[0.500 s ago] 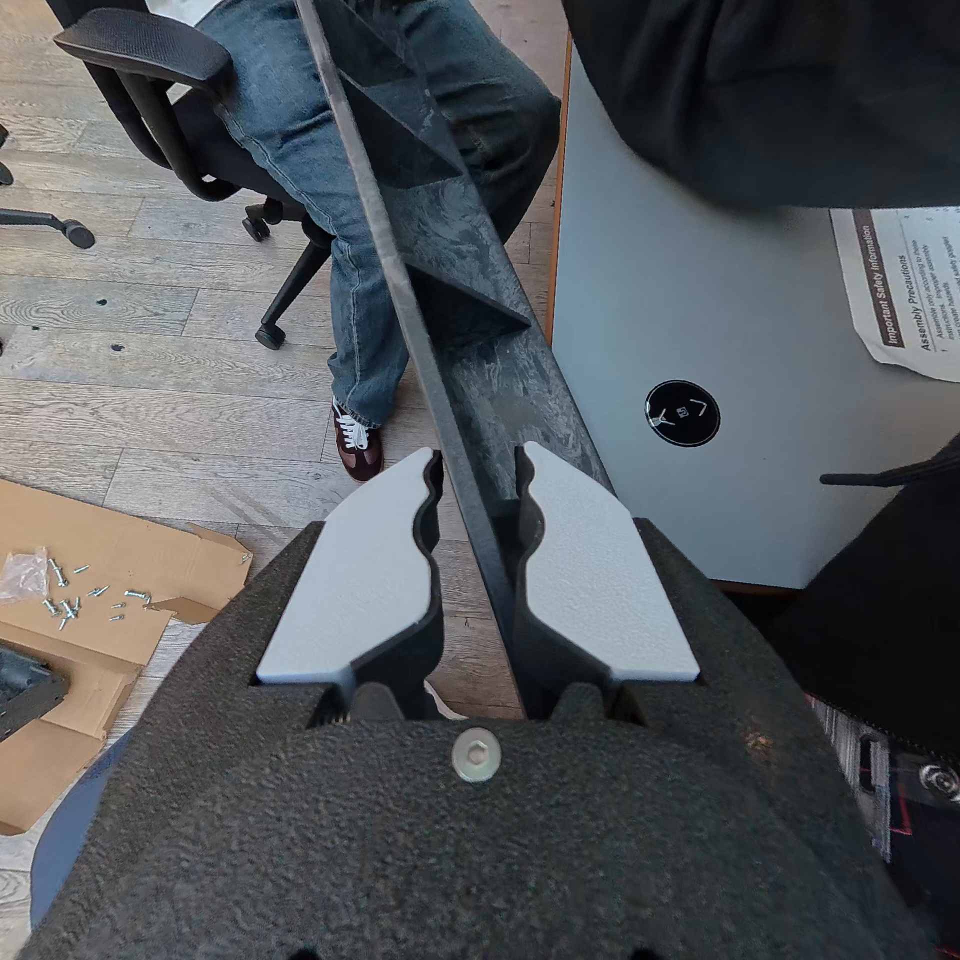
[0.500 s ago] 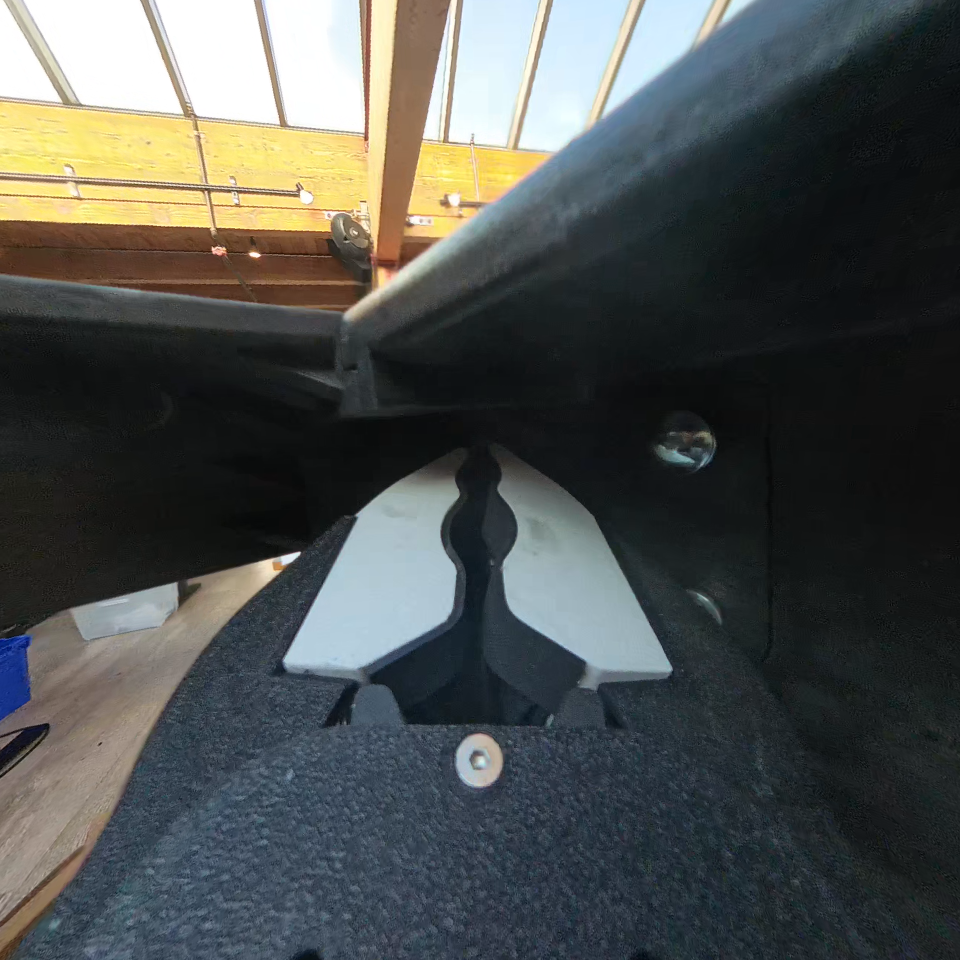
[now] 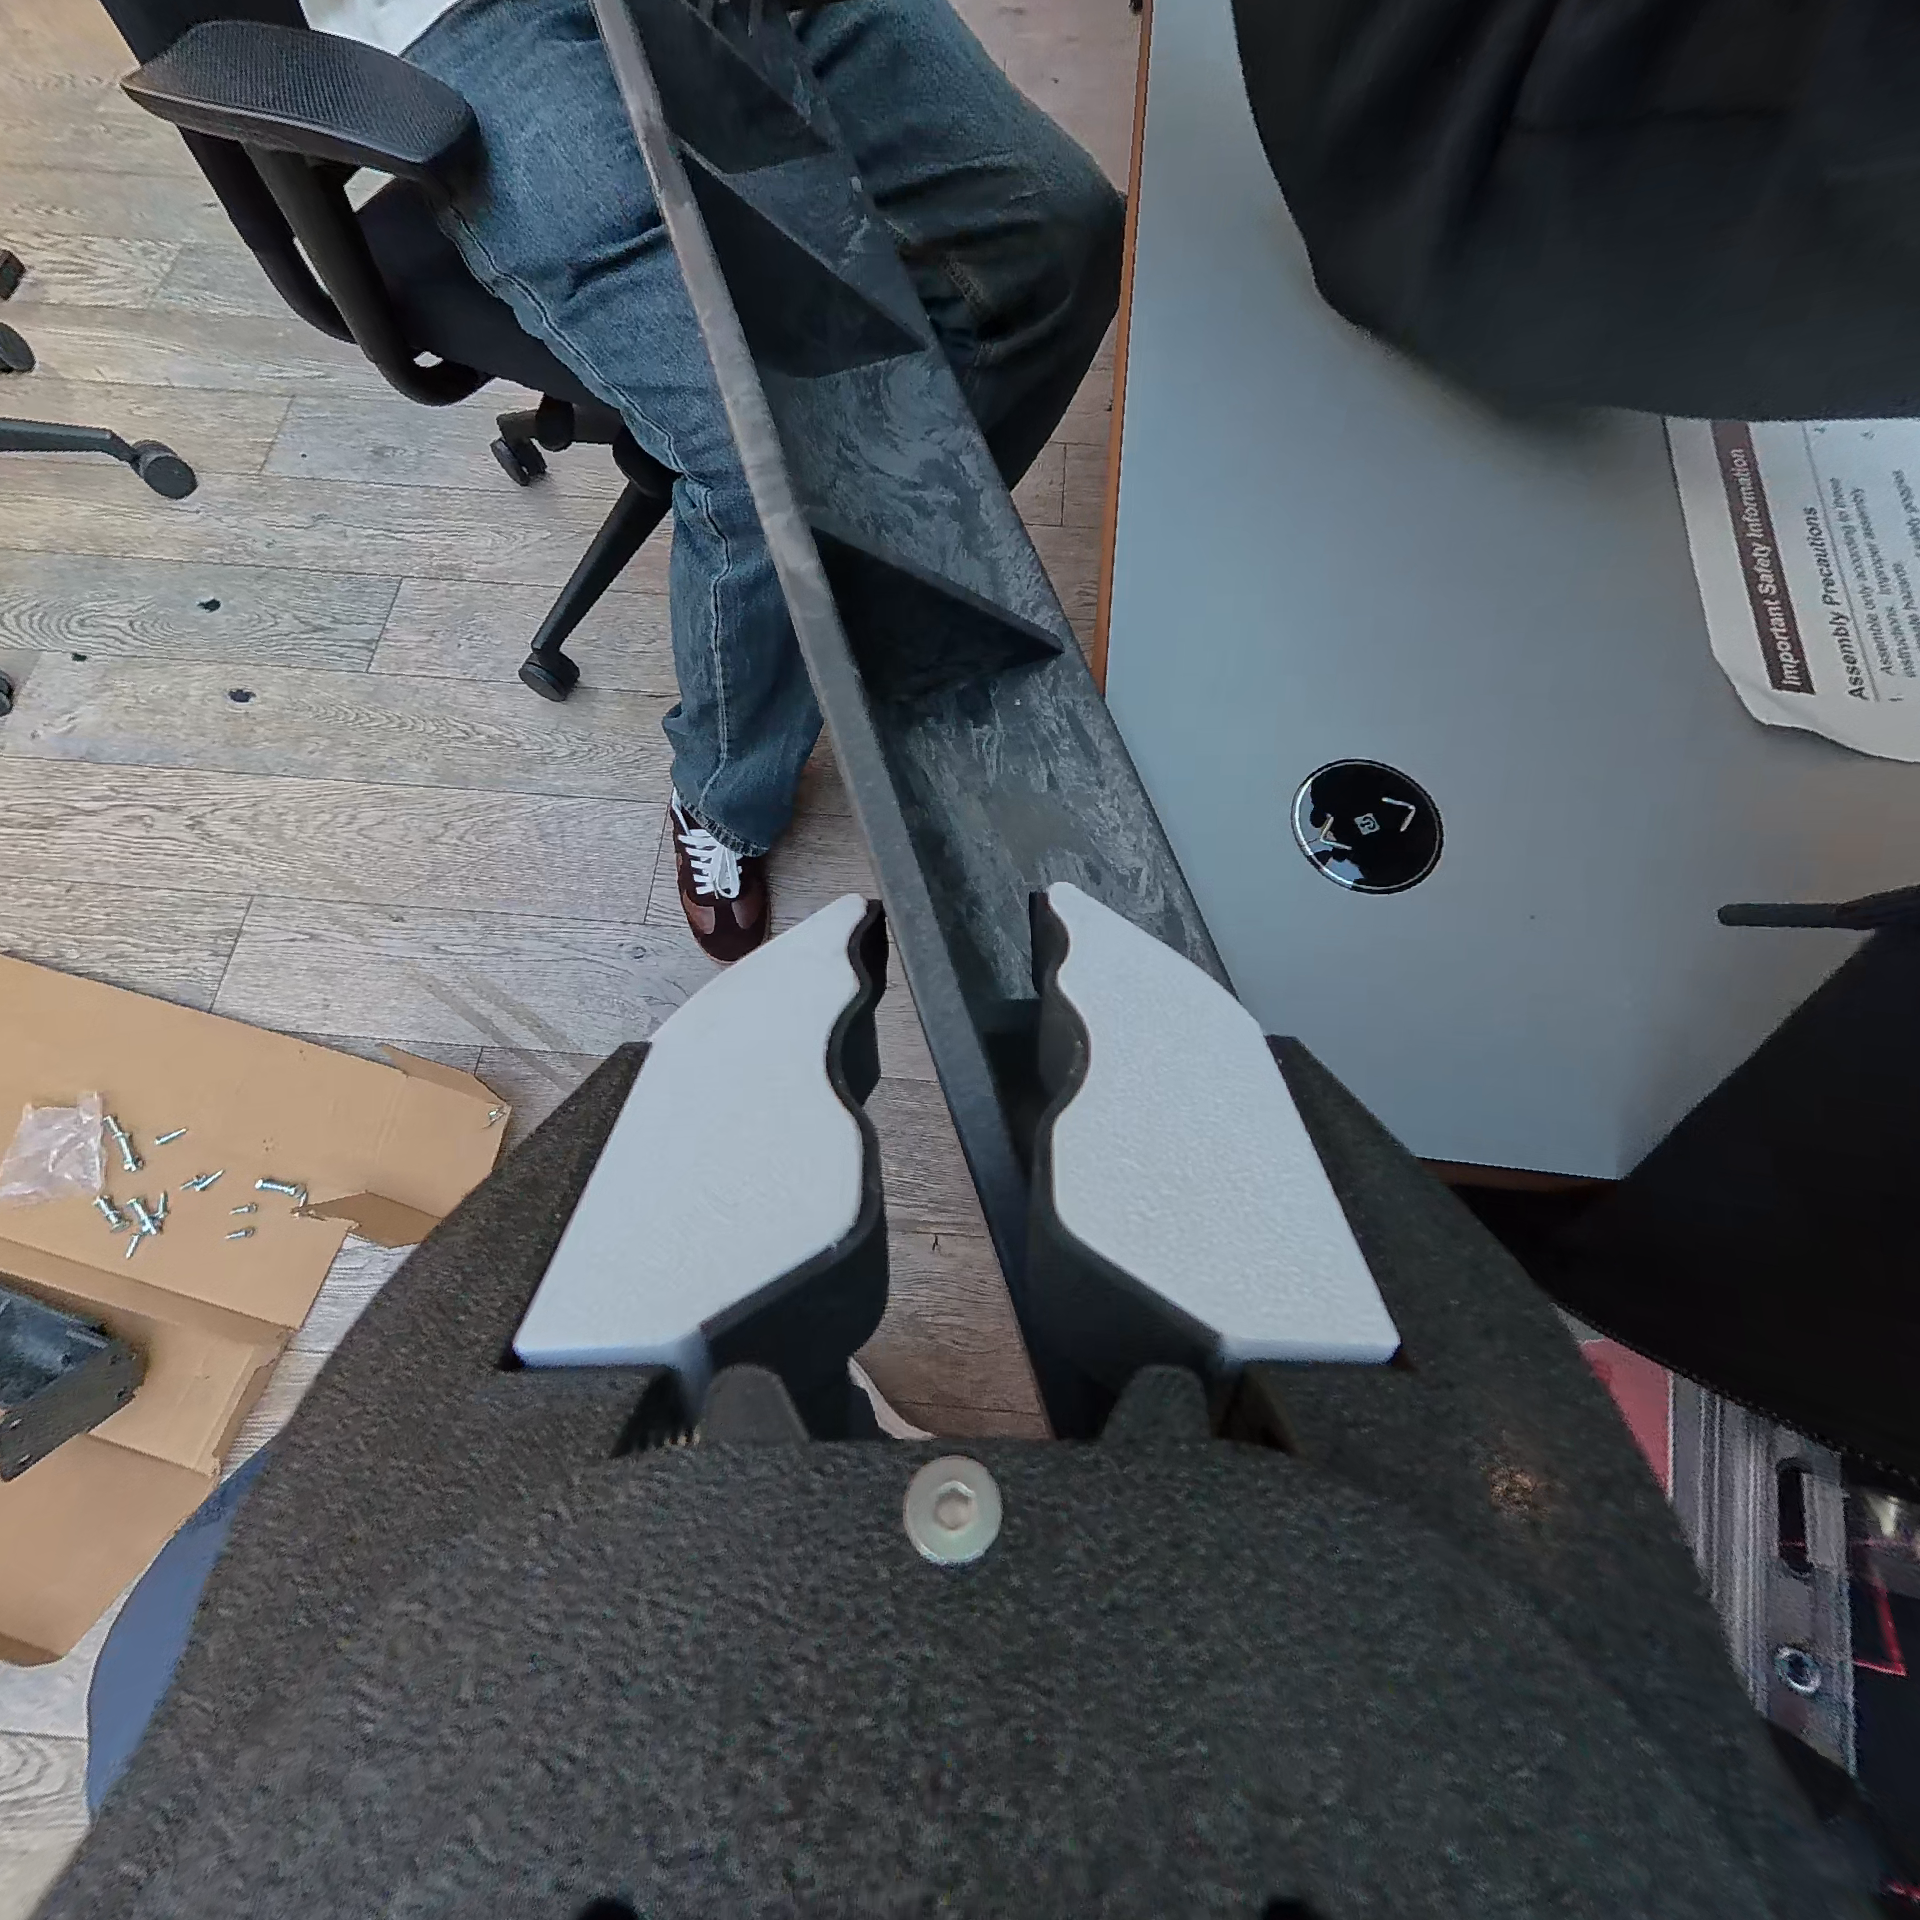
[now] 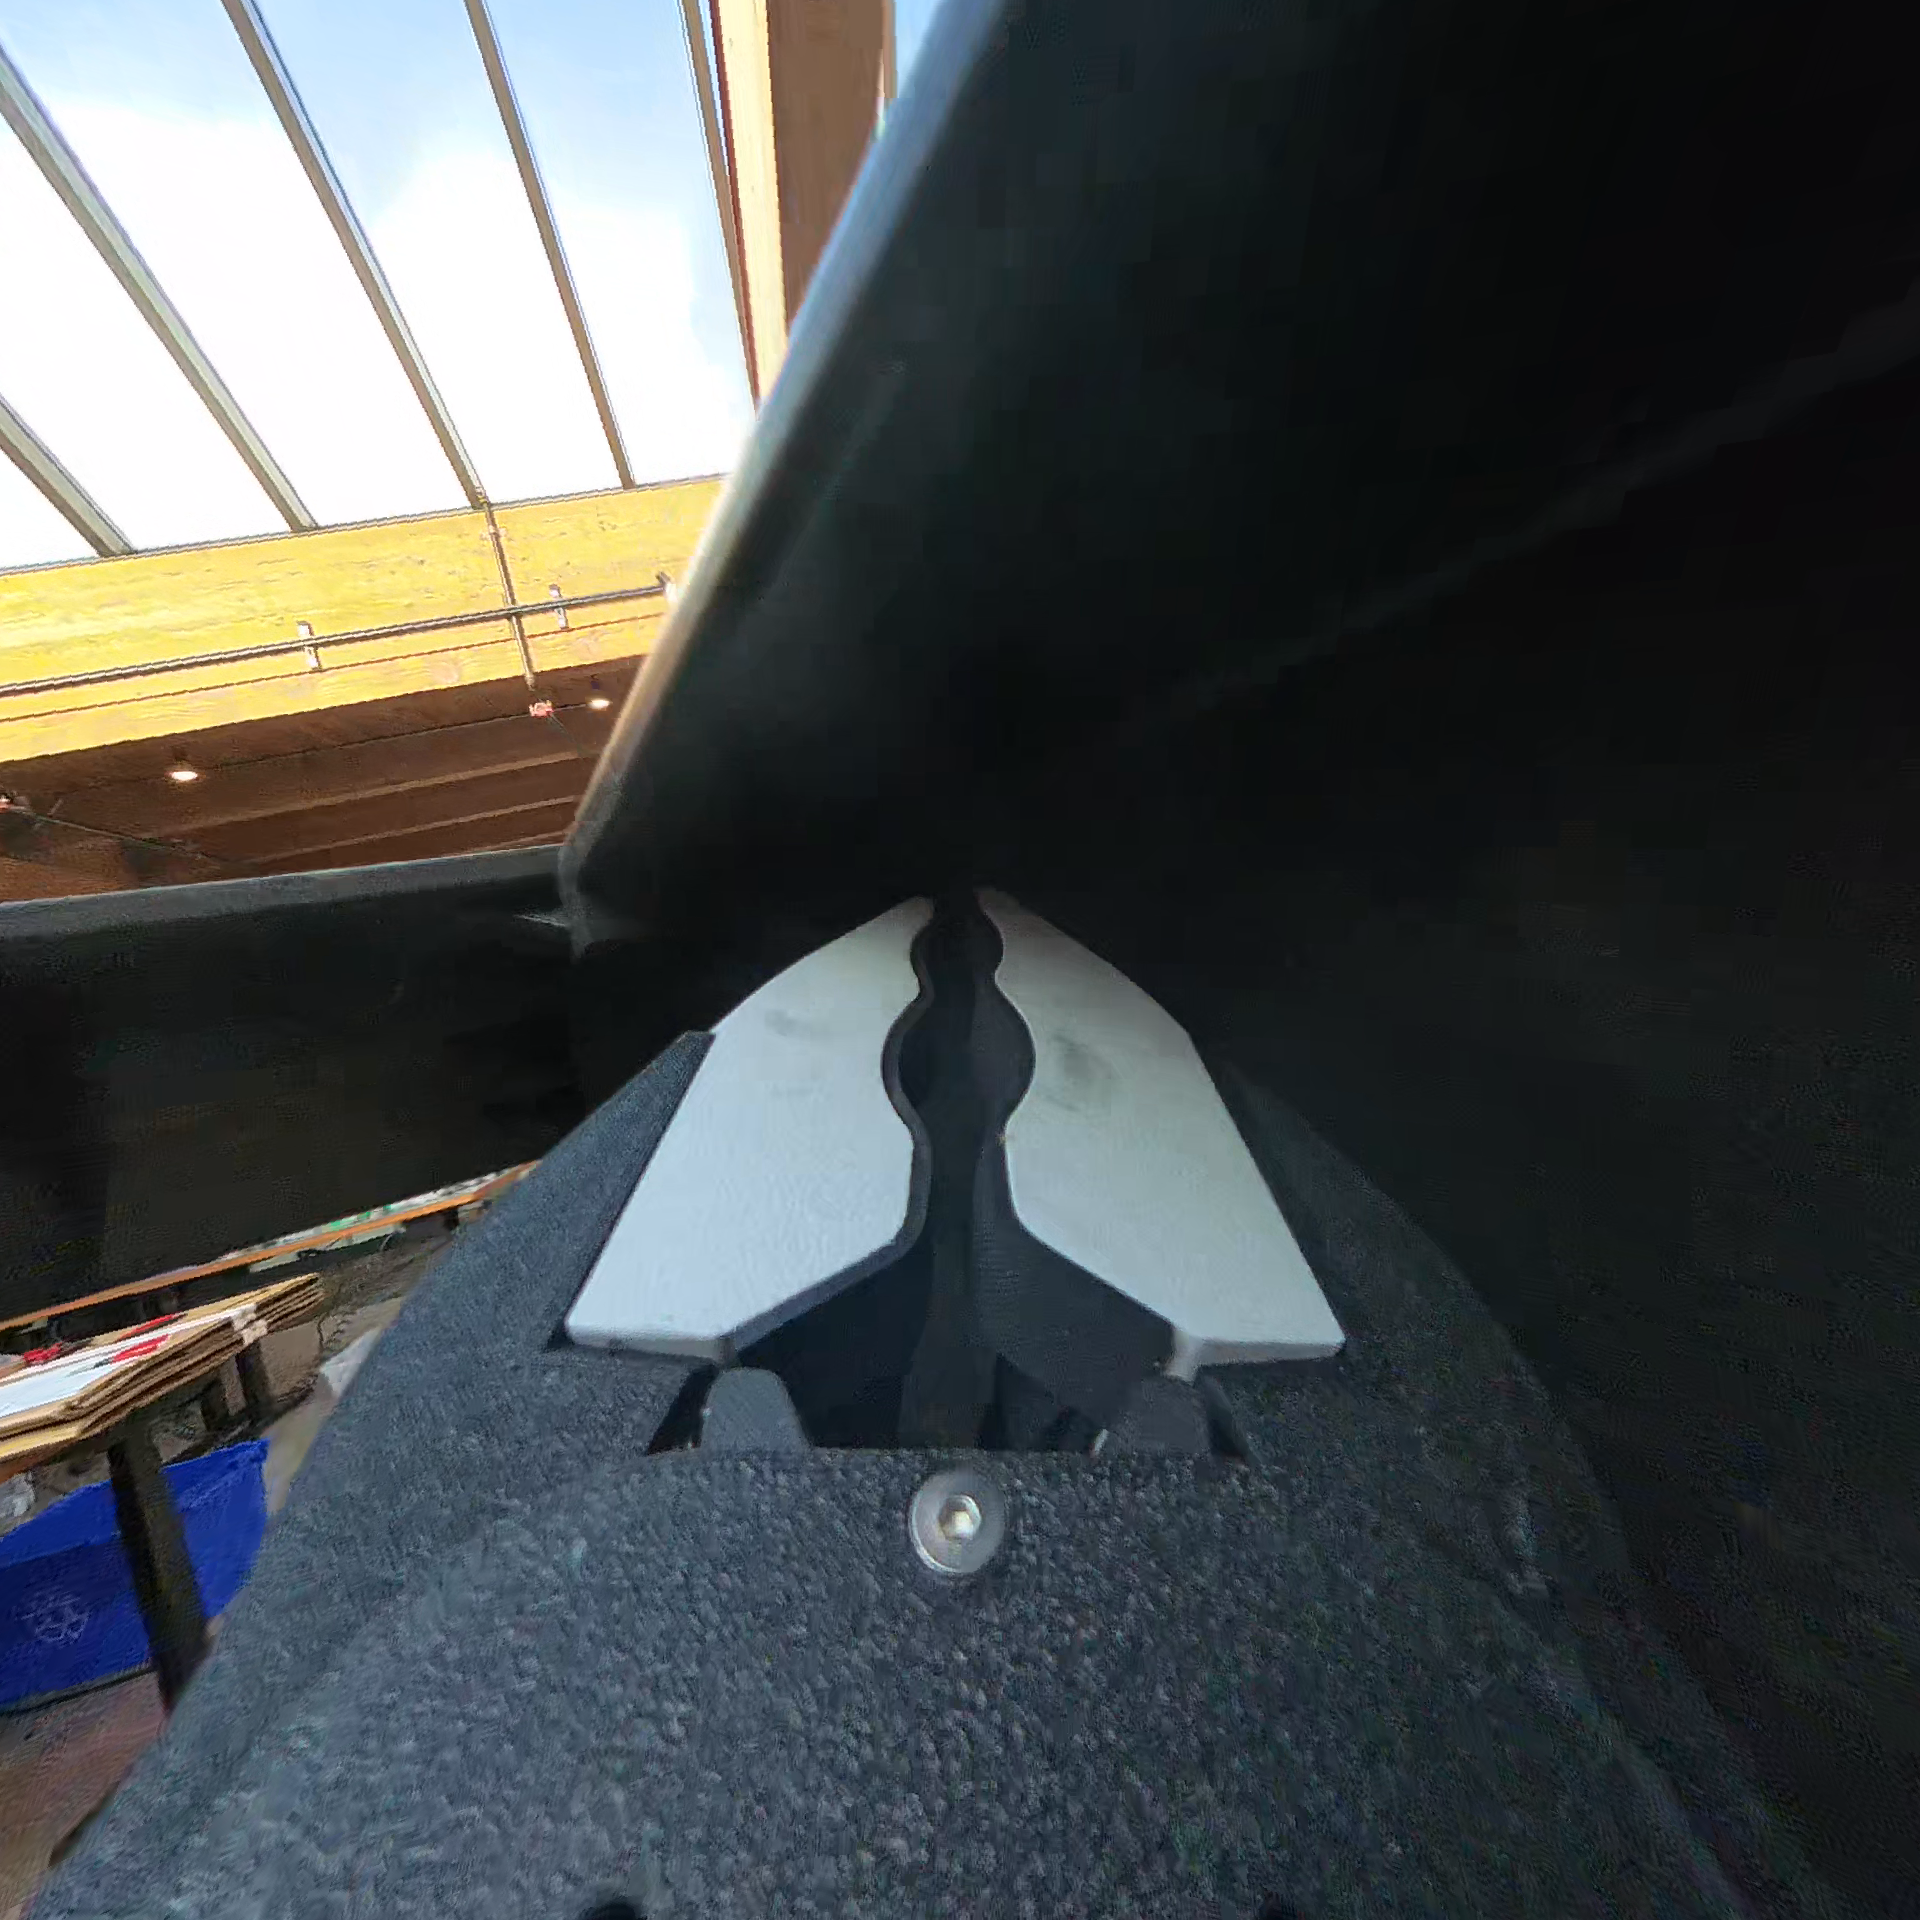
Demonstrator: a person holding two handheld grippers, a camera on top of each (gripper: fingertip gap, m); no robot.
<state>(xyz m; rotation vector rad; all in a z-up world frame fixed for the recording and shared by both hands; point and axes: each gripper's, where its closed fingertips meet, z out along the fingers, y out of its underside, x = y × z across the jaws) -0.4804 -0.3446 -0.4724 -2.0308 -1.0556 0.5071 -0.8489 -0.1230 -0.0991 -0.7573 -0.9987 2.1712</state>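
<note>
In the left wrist view my left gripper (image 3: 956, 914) grips a long black ribbed part (image 3: 914, 540). Its thin rim runs between the fingers from the left tip to the base of the right finger. The part stretches away over the floor beside a grey table (image 3: 1351, 520). In the right wrist view my right gripper (image 4: 956, 902) points up toward the ceiling with its fingers closed together. Its tips sit against the underside of a large black panel (image 4: 1299, 468). I cannot tell whether they pinch anything.
A person in jeans (image 3: 644, 260) sits on a black office chair (image 3: 312, 114), one shoe (image 3: 717, 883) near the part. Flattened cardboard (image 3: 260, 1091) with loose screws (image 3: 156, 1195) lies on the wood floor. A paper sheet (image 3: 1829, 582) and a black disc (image 3: 1366, 824) are on the table. A blue bin (image 4: 73, 1590) stands at the left. The left gripper's tips are roughly 55 cm from the right gripper's.
The right gripper has tilted and shifted under the black panel, which now covers more of its view; the shiny bolt head is out of sight. The left gripper has hardly moved.
</note>
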